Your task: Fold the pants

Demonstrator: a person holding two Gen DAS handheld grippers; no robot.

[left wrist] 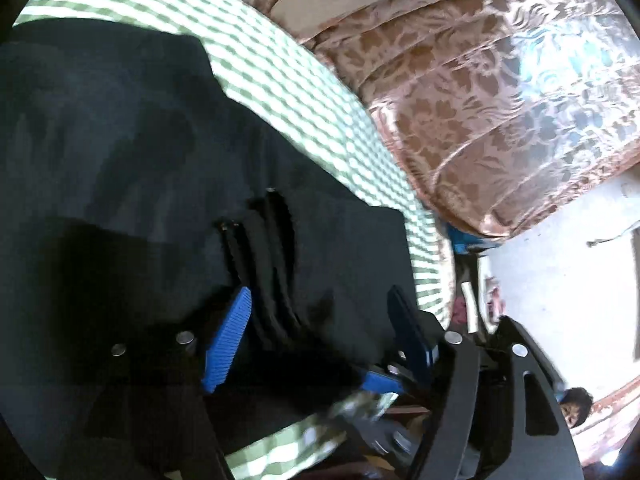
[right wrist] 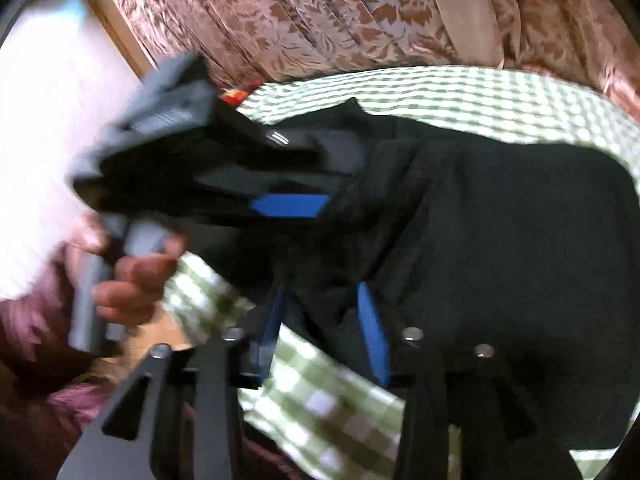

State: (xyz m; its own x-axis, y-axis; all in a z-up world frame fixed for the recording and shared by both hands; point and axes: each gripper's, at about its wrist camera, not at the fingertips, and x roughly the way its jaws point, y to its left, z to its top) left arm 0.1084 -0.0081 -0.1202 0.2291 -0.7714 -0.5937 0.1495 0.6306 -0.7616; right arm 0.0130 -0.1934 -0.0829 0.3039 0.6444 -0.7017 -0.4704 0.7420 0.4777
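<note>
Under both tongs we see black pants (left wrist: 140,140) spread on a green-checked cloth (left wrist: 280,64). Our left tongs (left wrist: 320,332) gape over them; our right tongs (right wrist: 324,320) stand parted astride a fold.

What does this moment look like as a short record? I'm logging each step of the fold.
garment: black pants, lying bunched on the cloth
surface: green checked cloth
backdrop: floral curtain
left gripper: jaws apart over the pants' edge, fabric between them, not pinched
right gripper: jaws apart at the pants' near edge, fabric between them
hand: holds the left gripper's handle
</note>
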